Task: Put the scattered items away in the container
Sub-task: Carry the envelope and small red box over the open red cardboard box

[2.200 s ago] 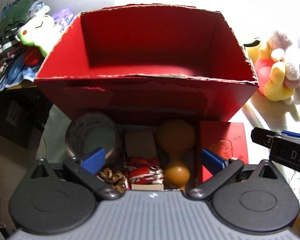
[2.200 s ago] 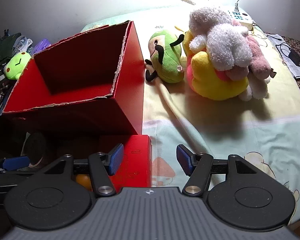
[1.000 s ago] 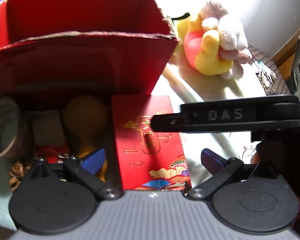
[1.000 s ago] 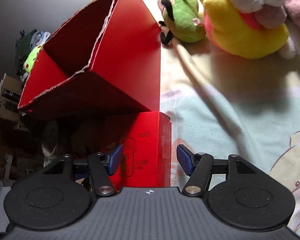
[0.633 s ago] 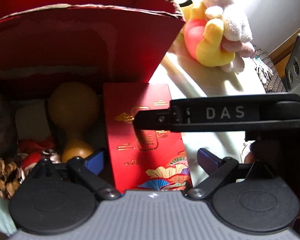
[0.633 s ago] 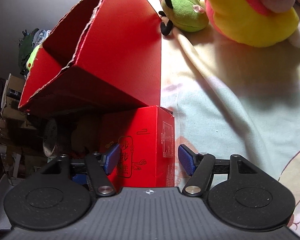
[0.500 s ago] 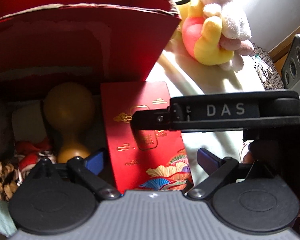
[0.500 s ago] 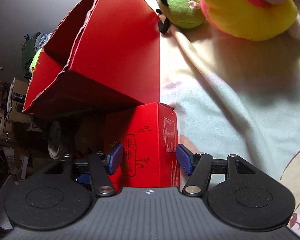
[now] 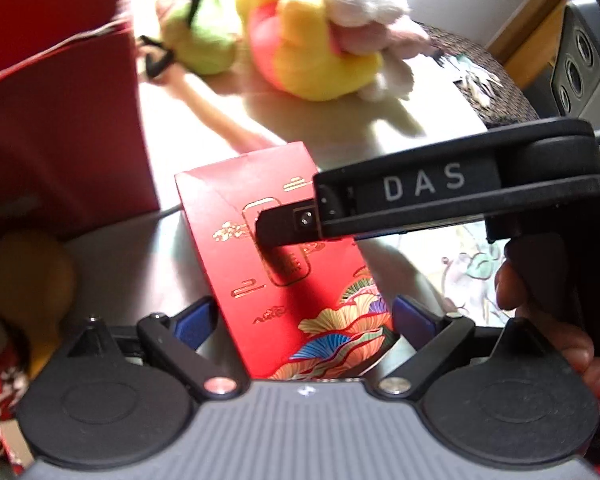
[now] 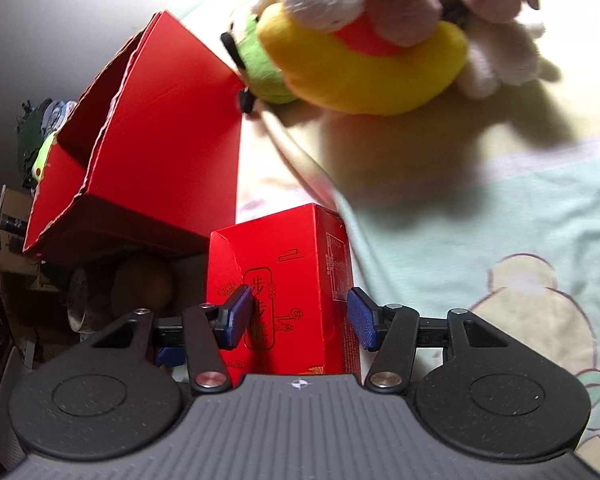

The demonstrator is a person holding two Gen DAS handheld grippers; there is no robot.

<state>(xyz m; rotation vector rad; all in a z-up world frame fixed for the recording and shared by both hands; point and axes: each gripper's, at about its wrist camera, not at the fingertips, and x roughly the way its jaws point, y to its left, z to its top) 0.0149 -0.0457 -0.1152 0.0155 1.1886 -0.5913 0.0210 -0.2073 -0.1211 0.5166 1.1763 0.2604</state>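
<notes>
Both tongs closing around the red box

The box point(image 10: 284, 280), red with gold characters and a coloured fan print, stands just beside the red carton point(image 10: 148, 152). Left tongs point(image 9: 304, 314) and right tongs point(image 10: 300, 316) straddle it, jaws closing, pads not yet pressing. A gourd point(image 10: 142, 284) lies beside the box.

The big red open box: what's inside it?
Only bare red inner walls of the big red open box show in the right wrist view. Its floor is hidden behind the near wall, so any contents cannot be seen.
</notes>
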